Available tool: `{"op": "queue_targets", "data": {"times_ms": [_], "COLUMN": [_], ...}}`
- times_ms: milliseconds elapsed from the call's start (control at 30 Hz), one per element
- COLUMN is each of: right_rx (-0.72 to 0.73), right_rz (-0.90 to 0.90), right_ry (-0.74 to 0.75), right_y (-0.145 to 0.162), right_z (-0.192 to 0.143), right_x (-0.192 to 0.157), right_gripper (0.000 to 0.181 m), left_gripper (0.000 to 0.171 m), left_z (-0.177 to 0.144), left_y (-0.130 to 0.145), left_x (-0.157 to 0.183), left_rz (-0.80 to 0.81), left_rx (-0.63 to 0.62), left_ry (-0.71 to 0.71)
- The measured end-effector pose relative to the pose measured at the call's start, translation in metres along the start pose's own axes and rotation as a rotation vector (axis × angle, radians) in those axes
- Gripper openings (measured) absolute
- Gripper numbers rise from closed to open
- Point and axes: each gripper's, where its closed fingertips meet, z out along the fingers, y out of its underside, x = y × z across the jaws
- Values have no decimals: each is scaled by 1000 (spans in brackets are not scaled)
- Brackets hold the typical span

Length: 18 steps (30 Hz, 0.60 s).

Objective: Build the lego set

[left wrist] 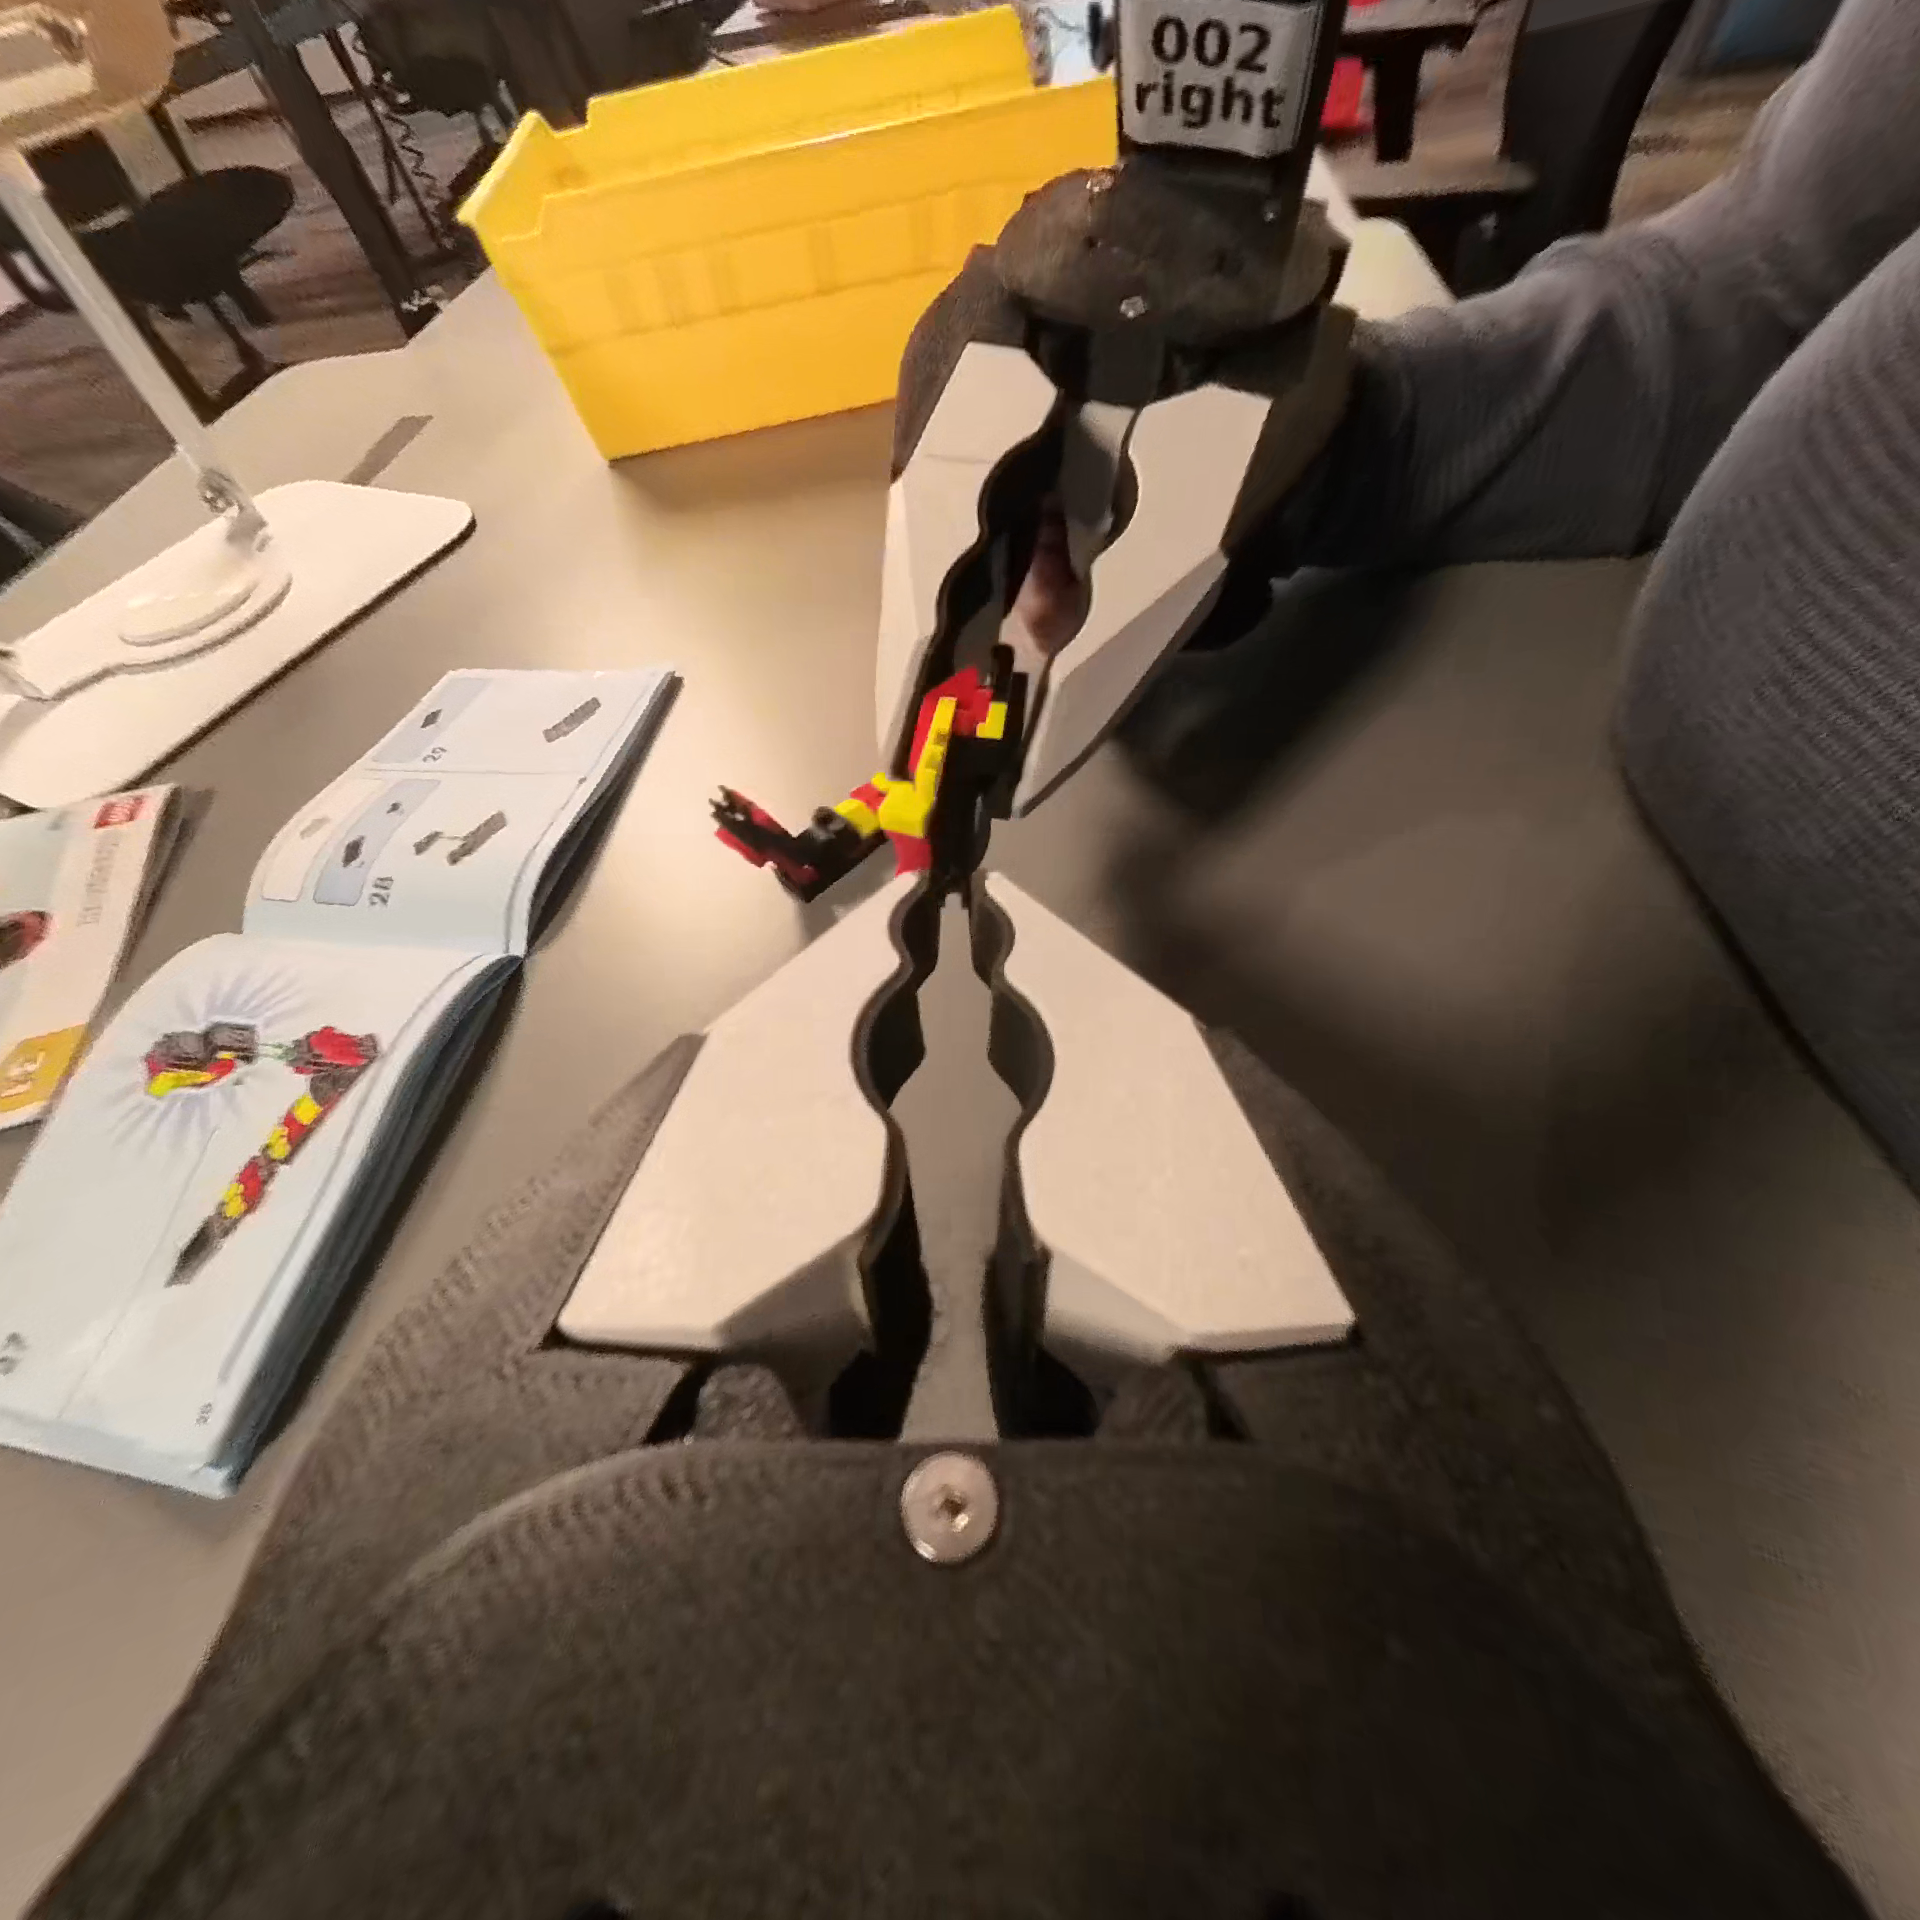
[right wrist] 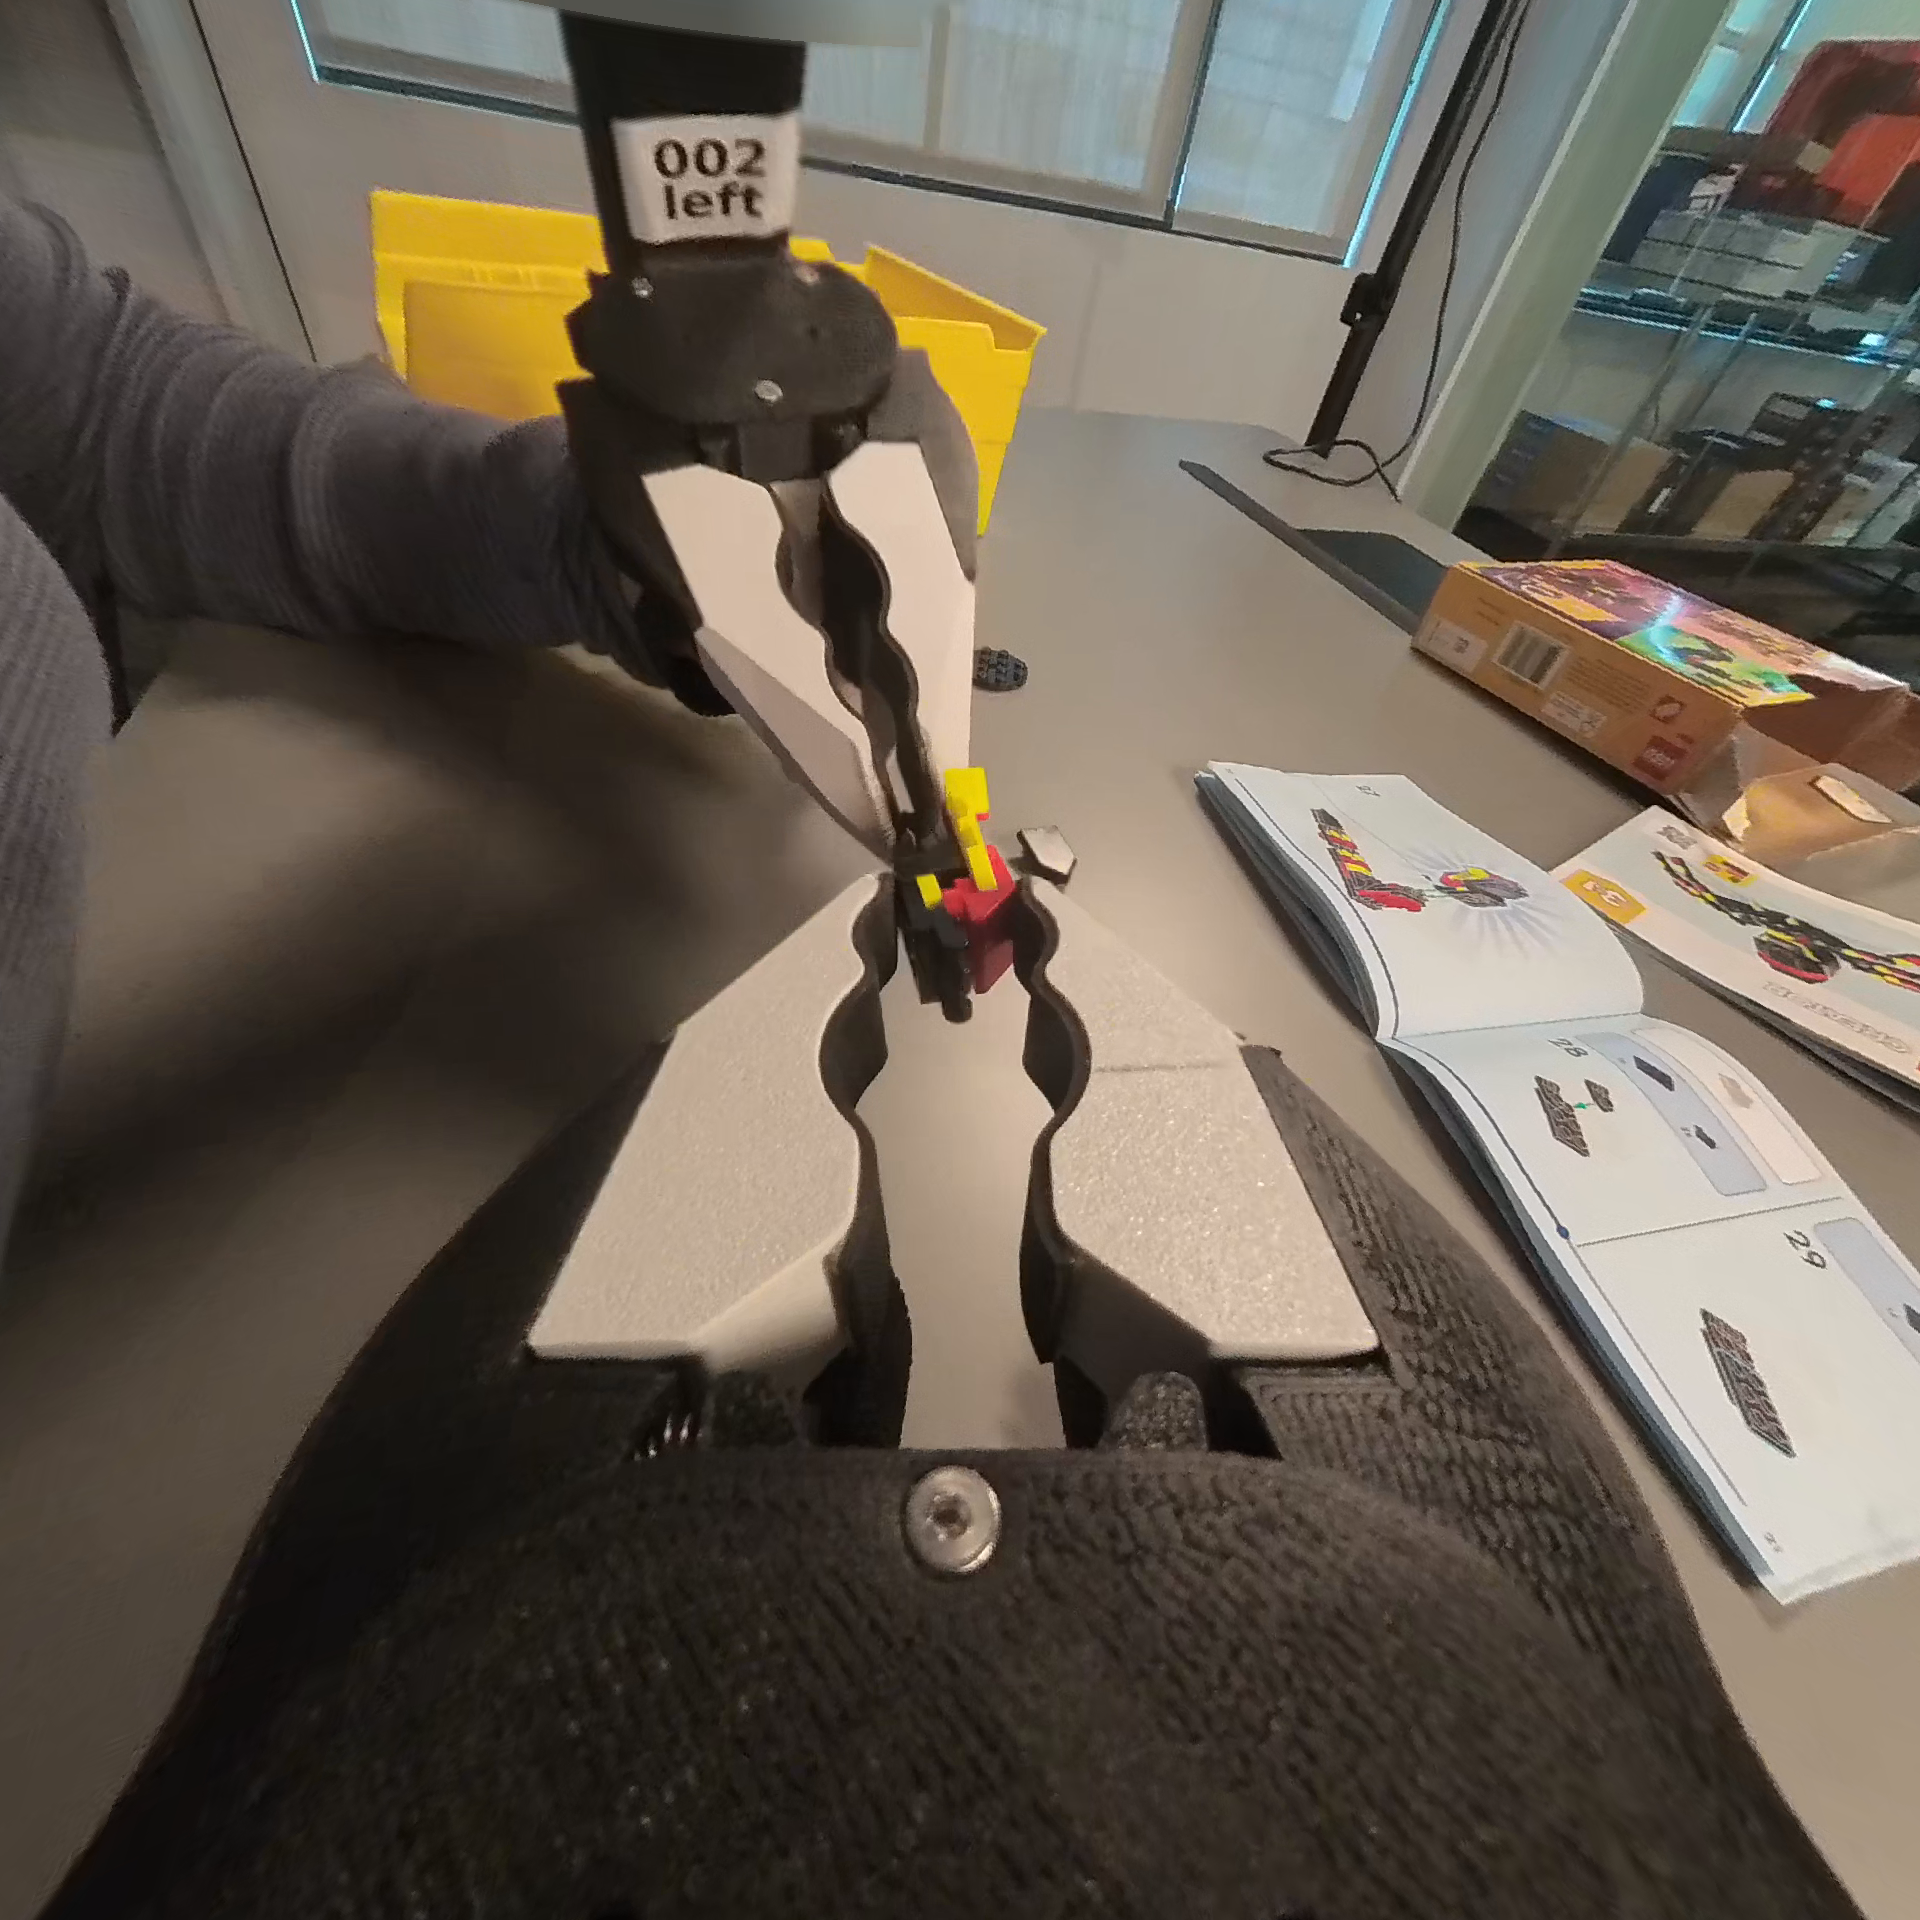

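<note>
While both grippers meet tip to tip, left gripper (left wrist: 951, 883) and right gripper (right wrist: 951, 894) both clamped on the lego model (left wrist: 914, 800), booklet (left wrist: 312, 987) at 9 o'clock, yellow bin (left wrist: 790, 260) at 12

On my grey table (left wrist: 644, 582), a yellow plastic bin (left wrist: 790, 260) stands at the far side. To my left, I see the flat white base of a lamp or stand (left wrist: 208, 613) resting on the tabletop. Beyond the table's far edge I see dark office chairs (left wrist: 187, 239). Opposite, windows (right wrist: 1039, 94) line the wall, with shelving (right wrist: 1714, 343) behind glass and a black pole with a cable (right wrist: 1392, 260).
</note>
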Motion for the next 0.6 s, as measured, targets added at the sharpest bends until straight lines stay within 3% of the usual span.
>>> {"op": "queue_targets", "data": {"times_ms": [133,533,567,600], "right_rx": [-21,-65,-69,-89], "right_rz": [-19,-81,-85,-84], "right_ry": [14,34,43,147], "right_y": [2,7,8,11], "right_z": [3,8,8,6], "right_x": [0,-4,-3,14], "right_gripper": [20,21,22,21], "left_gripper": [4,4,4,4], "left_z": [-3,-7,-8,-9], "left_y": [2,9,10,9], "left_x": [0,4,5,15], "left_rz": [96,112,107,106], "left_rx": [-34,-63,-64,-55], "left_ry": [-29,9,19,87]}}
